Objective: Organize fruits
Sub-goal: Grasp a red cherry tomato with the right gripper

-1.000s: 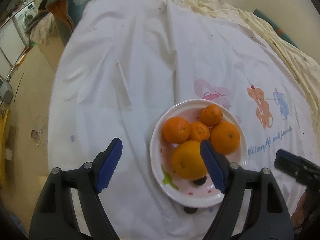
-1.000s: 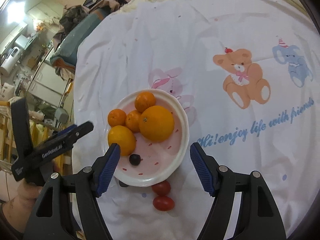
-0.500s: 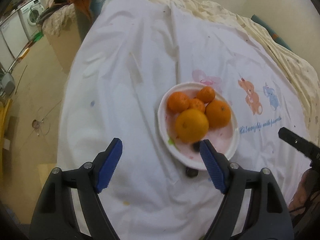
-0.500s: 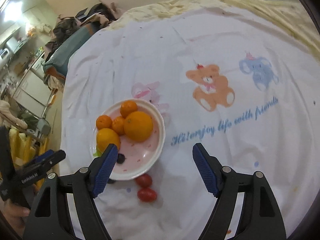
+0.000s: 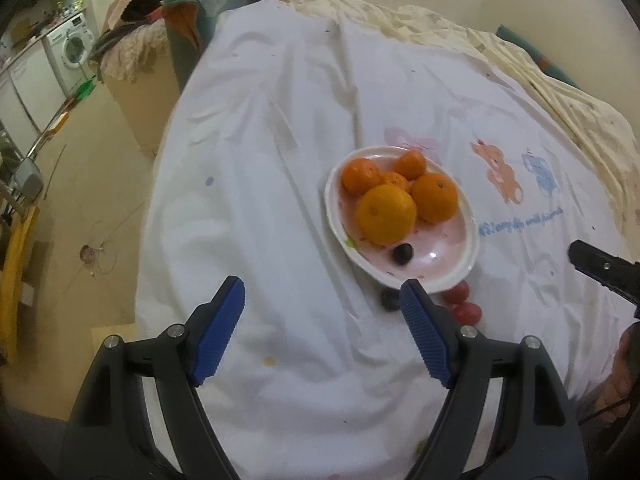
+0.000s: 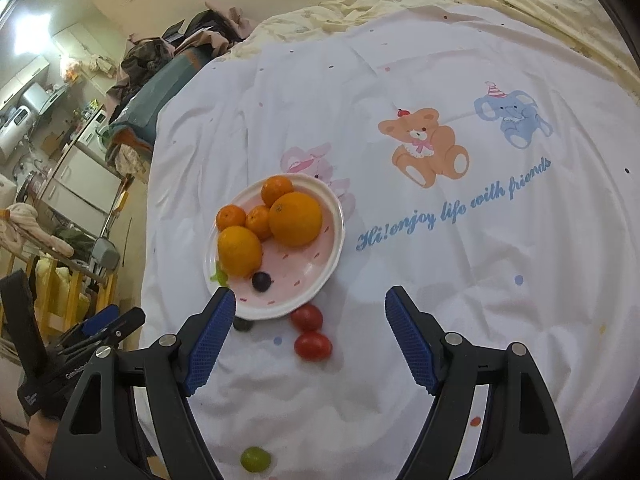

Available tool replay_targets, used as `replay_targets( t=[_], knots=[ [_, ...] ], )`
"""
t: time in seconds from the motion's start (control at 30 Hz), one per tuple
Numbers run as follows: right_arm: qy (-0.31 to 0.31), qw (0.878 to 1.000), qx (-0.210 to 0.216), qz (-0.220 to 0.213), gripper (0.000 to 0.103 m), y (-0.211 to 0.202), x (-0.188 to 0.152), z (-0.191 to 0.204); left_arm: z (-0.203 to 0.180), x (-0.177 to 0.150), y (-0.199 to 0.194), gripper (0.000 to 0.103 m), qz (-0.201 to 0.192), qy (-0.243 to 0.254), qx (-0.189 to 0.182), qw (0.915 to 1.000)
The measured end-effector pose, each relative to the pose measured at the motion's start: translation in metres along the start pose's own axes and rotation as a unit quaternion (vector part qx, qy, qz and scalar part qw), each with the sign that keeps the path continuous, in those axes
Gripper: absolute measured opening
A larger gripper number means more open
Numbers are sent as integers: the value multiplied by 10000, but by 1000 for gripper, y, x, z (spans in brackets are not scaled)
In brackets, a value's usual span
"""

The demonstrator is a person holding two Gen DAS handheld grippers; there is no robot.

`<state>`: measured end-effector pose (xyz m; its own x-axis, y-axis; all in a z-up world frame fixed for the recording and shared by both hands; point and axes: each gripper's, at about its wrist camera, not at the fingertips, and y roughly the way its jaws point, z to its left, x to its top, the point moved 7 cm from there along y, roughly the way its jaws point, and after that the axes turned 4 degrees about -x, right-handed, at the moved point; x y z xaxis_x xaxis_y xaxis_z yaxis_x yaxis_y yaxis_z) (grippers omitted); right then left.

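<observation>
Both tongs gape wide, holding nothing: left gripper (image 5: 322, 312) and right gripper (image 6: 310, 322) hover above the white sheet (image 6: 440, 280). Pink plate (image 6: 320, 268) holds five oranges (image 6: 295, 219) plus a dark grape (image 6: 261, 281). Two cherry tomatoes (image 6: 313, 345) and another dark grape (image 6: 243, 324) lie just beside its near rim; a green grape (image 6: 255, 459) sits well apart.

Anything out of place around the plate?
Yes: two red tomatoes, a dark grape and a green grape lie loose on the sheet, outside the plate that holds the oranges. Both grippers are open, empty.
</observation>
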<state>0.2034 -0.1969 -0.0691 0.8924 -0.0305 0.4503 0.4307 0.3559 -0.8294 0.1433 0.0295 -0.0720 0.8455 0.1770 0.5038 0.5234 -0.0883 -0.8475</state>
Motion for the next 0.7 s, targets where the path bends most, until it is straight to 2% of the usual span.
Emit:
replay_targets(
  t=[0.27,0.47,0.7],
  knots=[
    [-63,9993,-197,326,80,18,-18,2,-6,-9,3,77,76,9,-68,9999],
    [-84,9965,-184,806,80,45,-31,3,0,-9,11,77,177,-123,0,9998],
    [-479,9896,-538,1248,80,81,-49,6,1,-12,13,77,296,-229,-43,9993]
  ],
)
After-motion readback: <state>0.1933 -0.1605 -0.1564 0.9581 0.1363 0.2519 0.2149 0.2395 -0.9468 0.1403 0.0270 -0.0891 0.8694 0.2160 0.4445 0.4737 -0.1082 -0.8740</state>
